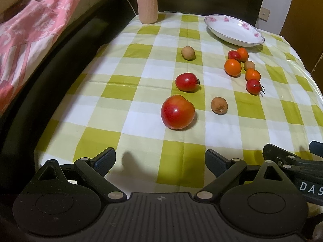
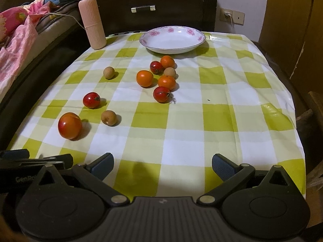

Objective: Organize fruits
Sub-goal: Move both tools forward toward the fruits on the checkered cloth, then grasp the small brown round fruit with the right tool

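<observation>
— Checked green-and-white tablecloth over a small table, dark furniture behind, a pink bedspread off to the left. Where's the fruit?

— All loose on the cloth. Nearest the left gripper sits a big red tomato, a smaller red one just beyond it, and a brown round fruit beside them. Another brown one lies apart, farther back.

— And the rest?

— A tight cluster just in front of the plate: three oranges, two small red ones and a brown one, several touching. The largest orange sits at its left edge.

— Is the plate holding anything?

— Nothing. It stands at the far edge, near a tall pink ribbed bottle.

— Grippers?

— Both have their fingers spread wide with nothing between them, low at the near edge. The right gripper is next to the left.

— So sorting hasn't started?

— I'd judge not; this looks like the first pick. The likely move is a reach forward to straddle one fruit. The big tomato is closest to the left gripper, and a gentle squeeze seems wise, since it could roll or bruise.
</observation>
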A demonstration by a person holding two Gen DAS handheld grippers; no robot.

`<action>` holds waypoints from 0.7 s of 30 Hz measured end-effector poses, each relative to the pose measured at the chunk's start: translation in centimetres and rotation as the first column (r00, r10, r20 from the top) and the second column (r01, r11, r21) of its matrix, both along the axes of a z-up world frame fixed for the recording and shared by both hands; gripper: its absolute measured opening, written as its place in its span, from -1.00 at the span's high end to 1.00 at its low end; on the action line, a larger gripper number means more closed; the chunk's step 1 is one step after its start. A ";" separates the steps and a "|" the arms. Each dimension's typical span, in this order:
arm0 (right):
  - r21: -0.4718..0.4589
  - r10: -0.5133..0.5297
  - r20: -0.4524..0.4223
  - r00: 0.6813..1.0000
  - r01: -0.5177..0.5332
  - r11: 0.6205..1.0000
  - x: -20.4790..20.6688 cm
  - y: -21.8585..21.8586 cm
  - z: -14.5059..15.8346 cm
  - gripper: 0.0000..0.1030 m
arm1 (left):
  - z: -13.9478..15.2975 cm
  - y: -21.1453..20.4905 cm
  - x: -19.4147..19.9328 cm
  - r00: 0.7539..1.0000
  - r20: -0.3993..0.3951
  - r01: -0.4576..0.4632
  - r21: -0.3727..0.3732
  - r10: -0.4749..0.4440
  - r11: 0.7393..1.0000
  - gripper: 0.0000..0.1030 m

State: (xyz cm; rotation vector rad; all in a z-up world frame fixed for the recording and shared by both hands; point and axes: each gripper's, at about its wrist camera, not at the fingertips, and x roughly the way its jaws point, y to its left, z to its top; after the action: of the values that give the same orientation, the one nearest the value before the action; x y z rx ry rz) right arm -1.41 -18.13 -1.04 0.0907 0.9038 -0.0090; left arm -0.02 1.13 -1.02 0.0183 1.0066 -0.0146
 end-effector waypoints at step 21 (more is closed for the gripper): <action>0.040 0.078 0.009 0.997 -0.079 0.996 3.0 1.2 0.3 -0.93 | -0.1 1.1 1.5 0.999 0.033 -0.022 0.015 0.021 1.000 -0.85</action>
State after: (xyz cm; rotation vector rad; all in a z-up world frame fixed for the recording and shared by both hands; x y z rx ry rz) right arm 1.64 -16.96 -0.69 0.0929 0.8999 0.0829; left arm 1.51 2.27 -1.16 0.0219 0.9744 0.0133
